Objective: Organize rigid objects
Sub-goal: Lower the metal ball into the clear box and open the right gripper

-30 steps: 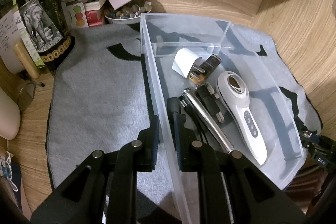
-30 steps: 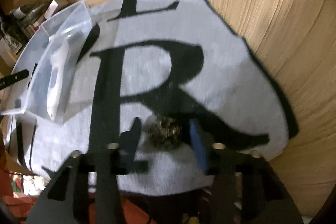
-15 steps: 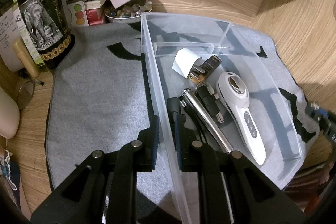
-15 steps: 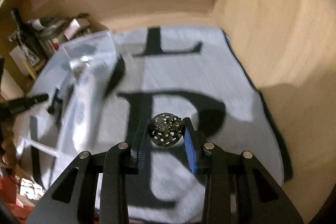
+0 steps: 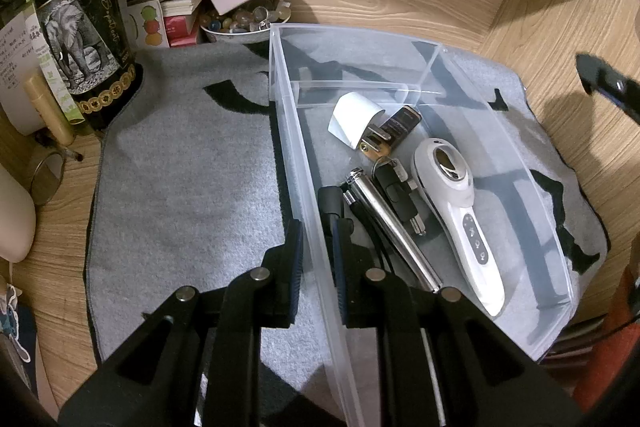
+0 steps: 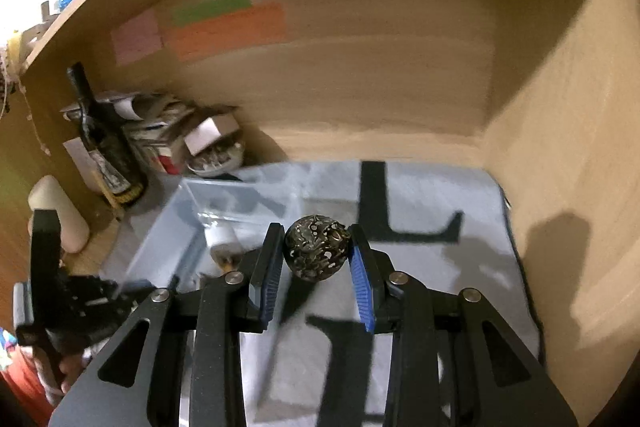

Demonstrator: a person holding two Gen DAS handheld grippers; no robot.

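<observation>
Plastic wall of the clear bin point(image 5: 292, 147) is sitting pinched between the narrowly closed jaws of the left gripper point(image 5: 316, 243) at the lower centre of the left wrist view. Inside the bin, toward the centre right, a white handheld device point(image 5: 460, 223), a silver metal tube point(image 5: 388, 227), black keys point(image 5: 400, 191), a white plug point(image 5: 354, 119) and a small padlock point(image 5: 374, 147) are lying together. The bin is resting on a grey mat point(image 5: 180, 187), and a dark bottle point(image 5: 80, 23) is standing at the upper left beside a bowl of beads point(image 5: 240, 25).

In the right wrist view, the right gripper point(image 6: 317, 259) is clamping a dark perforated ball point(image 6: 317, 247) between its blue pads point(image 6: 362, 291) at centre frame, above the lettered mat point(image 6: 440, 267). The bin point(image 6: 180, 239) is showing blurred at the centre left.
</observation>
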